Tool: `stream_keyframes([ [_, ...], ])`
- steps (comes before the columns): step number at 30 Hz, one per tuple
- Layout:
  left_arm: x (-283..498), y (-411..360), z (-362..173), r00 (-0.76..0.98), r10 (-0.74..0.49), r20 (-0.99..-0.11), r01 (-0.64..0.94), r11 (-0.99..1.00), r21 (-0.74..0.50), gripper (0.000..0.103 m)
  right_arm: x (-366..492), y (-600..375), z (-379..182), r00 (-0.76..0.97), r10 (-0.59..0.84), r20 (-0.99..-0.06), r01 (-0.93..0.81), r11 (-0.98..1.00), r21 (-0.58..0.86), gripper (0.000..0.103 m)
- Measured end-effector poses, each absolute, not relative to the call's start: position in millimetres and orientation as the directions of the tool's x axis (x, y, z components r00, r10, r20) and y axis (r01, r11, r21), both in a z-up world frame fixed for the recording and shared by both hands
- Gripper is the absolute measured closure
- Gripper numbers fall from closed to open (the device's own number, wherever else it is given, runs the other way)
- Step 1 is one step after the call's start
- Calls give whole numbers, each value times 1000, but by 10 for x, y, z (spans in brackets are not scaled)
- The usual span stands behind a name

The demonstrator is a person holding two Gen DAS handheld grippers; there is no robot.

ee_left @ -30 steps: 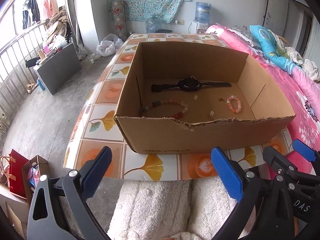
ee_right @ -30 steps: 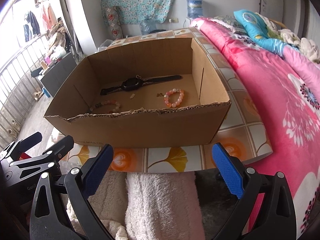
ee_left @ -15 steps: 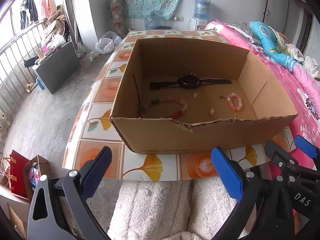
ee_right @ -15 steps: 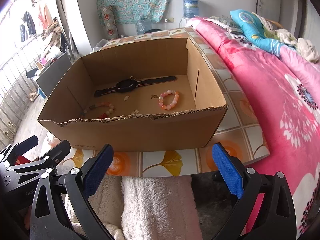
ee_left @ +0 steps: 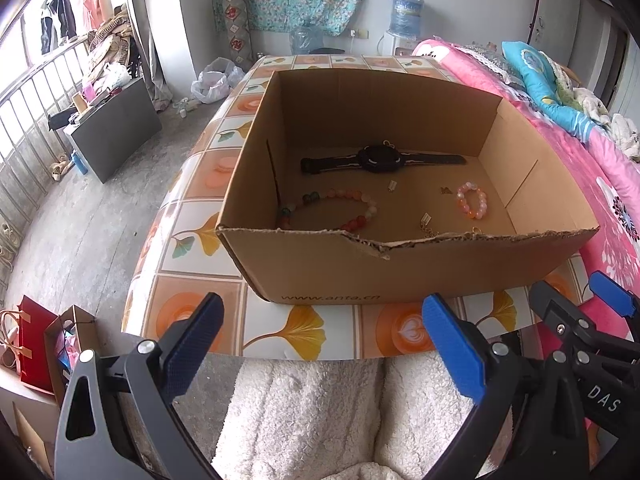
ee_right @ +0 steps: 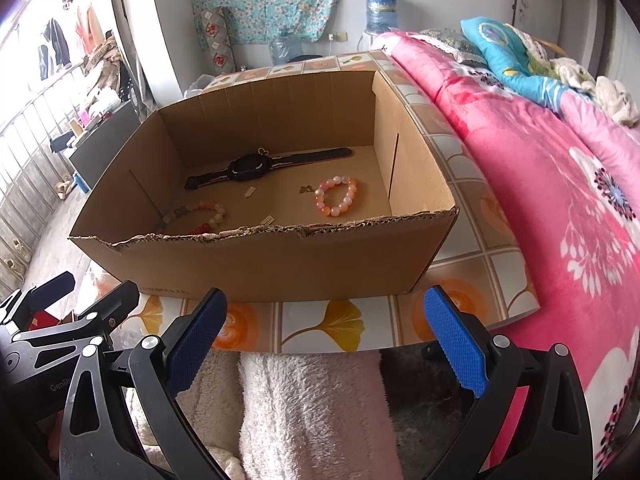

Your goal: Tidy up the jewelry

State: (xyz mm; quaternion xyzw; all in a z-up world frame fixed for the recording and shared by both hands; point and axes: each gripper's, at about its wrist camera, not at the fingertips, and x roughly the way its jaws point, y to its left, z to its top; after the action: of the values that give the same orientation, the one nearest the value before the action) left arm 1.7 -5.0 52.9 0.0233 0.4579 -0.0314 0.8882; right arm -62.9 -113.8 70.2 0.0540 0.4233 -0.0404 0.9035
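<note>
Jewelry box (ee_left: 400, 264) nearer and seen more from above than before, black watch (ee_left: 380, 159), pink bracelet (ee_left: 472, 201) inside, left gripper (ee_left: 320, 344) and right gripper (ee_right: 326, 338) fingers wide, empty

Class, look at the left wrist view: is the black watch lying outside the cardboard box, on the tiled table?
No, the black watch lies flat on the floor of the cardboard box, near its far wall, beyond the bead bracelets.

My left black two-finger gripper with blue ribbed pads (ee_left: 324, 350) is spread wide, nothing between its fingers. My right black gripper with the same blue pads (ee_right: 326, 344) is spread just as wide and holds nothing. Each shows at the other's side, level with it, both pointing forward and slightly down.
</note>
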Motion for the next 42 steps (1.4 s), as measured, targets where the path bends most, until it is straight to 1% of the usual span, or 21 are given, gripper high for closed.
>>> stream_keyframes([
  [42, 18, -49, 518, 569, -43, -821, 76, 997, 1, 6, -644, -1128, 695, 637, -37, -770, 117, 992, 50, 8],
])
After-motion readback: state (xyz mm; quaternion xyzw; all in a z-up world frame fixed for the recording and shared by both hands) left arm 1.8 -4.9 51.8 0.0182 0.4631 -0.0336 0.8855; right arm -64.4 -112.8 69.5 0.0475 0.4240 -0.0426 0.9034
